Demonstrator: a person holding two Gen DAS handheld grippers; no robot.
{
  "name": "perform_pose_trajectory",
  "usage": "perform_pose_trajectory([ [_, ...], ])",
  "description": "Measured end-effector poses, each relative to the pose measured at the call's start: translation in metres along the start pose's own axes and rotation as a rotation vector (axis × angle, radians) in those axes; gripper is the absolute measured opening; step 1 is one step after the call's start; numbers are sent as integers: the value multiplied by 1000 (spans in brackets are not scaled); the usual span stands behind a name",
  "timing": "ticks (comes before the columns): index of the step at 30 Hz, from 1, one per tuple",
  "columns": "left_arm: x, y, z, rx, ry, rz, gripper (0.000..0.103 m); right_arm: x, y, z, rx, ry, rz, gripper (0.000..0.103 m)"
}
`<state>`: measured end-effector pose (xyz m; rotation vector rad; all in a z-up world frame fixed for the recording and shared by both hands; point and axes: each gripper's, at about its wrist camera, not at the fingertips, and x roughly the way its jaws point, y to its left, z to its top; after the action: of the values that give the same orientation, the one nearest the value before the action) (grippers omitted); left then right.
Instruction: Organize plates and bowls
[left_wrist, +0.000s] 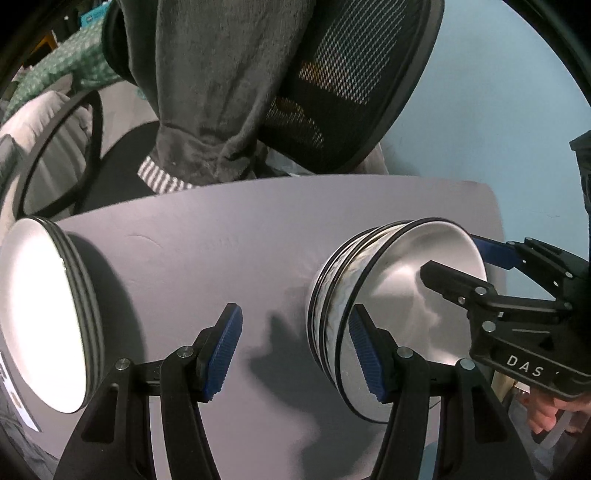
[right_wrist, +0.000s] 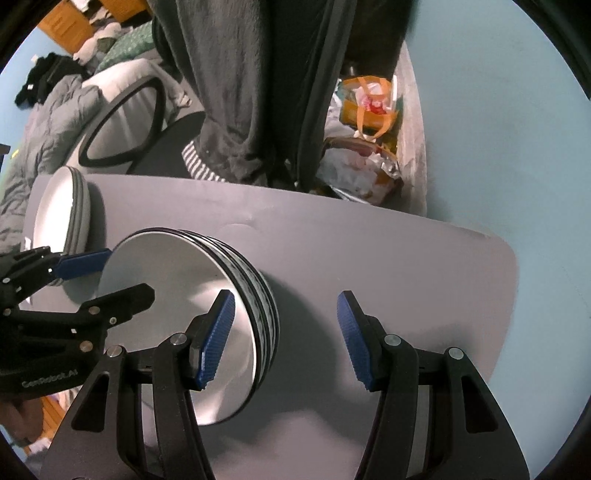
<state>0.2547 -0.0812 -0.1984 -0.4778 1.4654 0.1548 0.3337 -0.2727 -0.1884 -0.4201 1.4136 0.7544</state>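
Note:
A stack of white bowls with black rims (left_wrist: 406, 306) stands on the grey table (left_wrist: 240, 236); it also shows in the right wrist view (right_wrist: 207, 317). A stack of white plates (left_wrist: 40, 314) stands at the left, and also shows in the right wrist view (right_wrist: 62, 206). My left gripper (left_wrist: 295, 350) is open and empty, its right finger (left_wrist: 365, 354) by the bowls' near rim. My right gripper (right_wrist: 286, 339) is open and empty, its left finger (right_wrist: 214, 339) over the top bowl. In the left wrist view the right gripper (left_wrist: 458, 262) straddles the bowl rim.
A mesh office chair (left_wrist: 351, 81) draped with a grey garment (left_wrist: 221, 92) stands behind the table. A bin with bags of rubbish (right_wrist: 369, 140) sits by the blue wall. Bedding (right_wrist: 48, 122) lies at the far left. The table's right edge (right_wrist: 509, 280) is rounded.

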Motion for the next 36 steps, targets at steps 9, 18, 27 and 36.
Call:
perform_pose_trajectory([
  [9,17,2,-2,-10,33,-28,67,13,2,1,-5,35,22,57],
  [18,21,0,1,5,50,-100,51,16,3,5,6,39,96,51],
  [27,19,-2,-8,-2,76,-128,36,18,9,4,-11,93,135,36],
  [36,23,3,-10,-37,94,-160,35,19,10,2,-23,98,134,36],
])
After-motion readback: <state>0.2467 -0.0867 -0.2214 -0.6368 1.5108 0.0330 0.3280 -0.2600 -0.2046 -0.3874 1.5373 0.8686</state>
